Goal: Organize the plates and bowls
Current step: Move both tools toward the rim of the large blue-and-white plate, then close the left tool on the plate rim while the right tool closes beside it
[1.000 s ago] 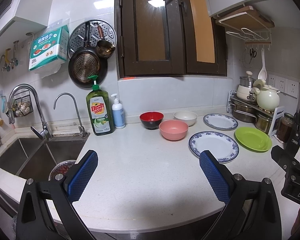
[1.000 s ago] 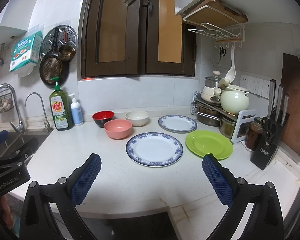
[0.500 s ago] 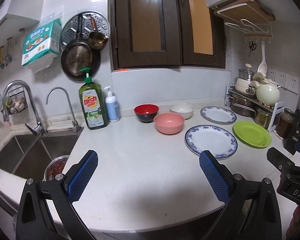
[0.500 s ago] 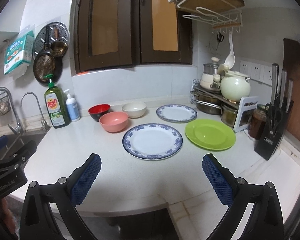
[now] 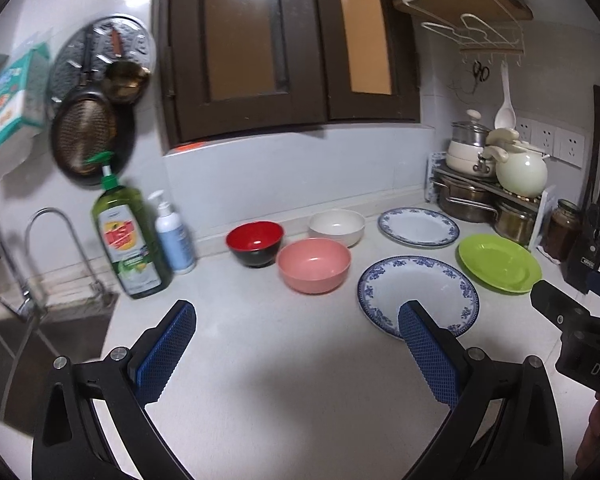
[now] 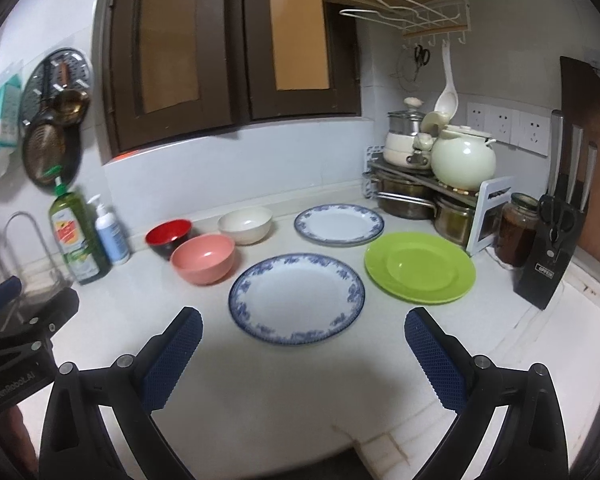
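both sets of jaws stand wide and hold nothing. i have the left gripper (image 5: 296, 356) hovering over bare bench (image 5: 260, 360), its right-hand finger overlapping the near rim of the nearer blue-rimmed plate (image 5: 418, 290) in that view. the right gripper (image 6: 302, 360) hangs just short of that same plate (image 6: 296, 298), which sits centred between its fingers.

moving outward: the pink bowl (image 5: 313, 265) is just left of that plate, with the red bowl (image 5: 255, 242) and the white bowl (image 5: 337, 227) behind it, all three close together but each standing alone. the green plate (image 6: 420, 267) lies to the right, and the second blue-rimmed plate (image 6: 339, 224) is further back, near the pot rack (image 6: 428, 184).

nothing is stacked yet, so i judge we're at the start, in the approach. the next move, as i see it, wants the right jaws brought low to pinch a plate by its rim. that rim lies flat on the bench, so the lower finger must slide under it. the left gripper looks best placed for the bowls.
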Tool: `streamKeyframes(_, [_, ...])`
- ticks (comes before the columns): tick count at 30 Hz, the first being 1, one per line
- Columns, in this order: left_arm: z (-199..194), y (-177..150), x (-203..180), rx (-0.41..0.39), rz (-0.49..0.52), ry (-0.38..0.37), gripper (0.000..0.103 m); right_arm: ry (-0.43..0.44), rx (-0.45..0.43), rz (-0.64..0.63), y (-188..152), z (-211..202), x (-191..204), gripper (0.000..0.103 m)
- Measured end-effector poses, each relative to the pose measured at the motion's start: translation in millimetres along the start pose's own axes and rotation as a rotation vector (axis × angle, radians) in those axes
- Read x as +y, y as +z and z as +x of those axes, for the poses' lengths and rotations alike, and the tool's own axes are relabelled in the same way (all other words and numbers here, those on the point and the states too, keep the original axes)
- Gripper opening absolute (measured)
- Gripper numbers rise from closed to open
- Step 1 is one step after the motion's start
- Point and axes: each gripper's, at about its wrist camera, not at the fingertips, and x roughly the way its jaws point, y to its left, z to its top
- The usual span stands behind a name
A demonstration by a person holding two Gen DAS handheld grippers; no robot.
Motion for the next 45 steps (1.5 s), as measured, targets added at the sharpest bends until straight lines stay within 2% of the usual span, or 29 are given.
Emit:
streamKeyframes(9, [54, 16, -5, 0.044, 0.001, -0.066, 0.102, -0.065, 0.051, 0.036, 18, 43, 5, 0.102])
streamKeyframes(21, [119, 26, -40, 0.122, -0.012, -0.066, 0.096, -0.031, 0.135, 0.019, 34, 120, -20, 0.102])
streamKeyframes(28, [155, 24, -60, 0.153, 0.021, -0.054, 0.094, -0.015, 0.205, 0.032, 30, 164, -40, 0.097])
streamKeyframes(38, [213, 9, -78, 0.286, 0.053, -0.071, 0.085, -0.006, 0.304, 0.048, 15, 217, -56, 0.090])
streamKeyframes(45, [243, -1, -84, 0.361, 0.045, -0.094, 0.079, 0.001, 0.391, 0.057, 4, 246, -63, 0.081])
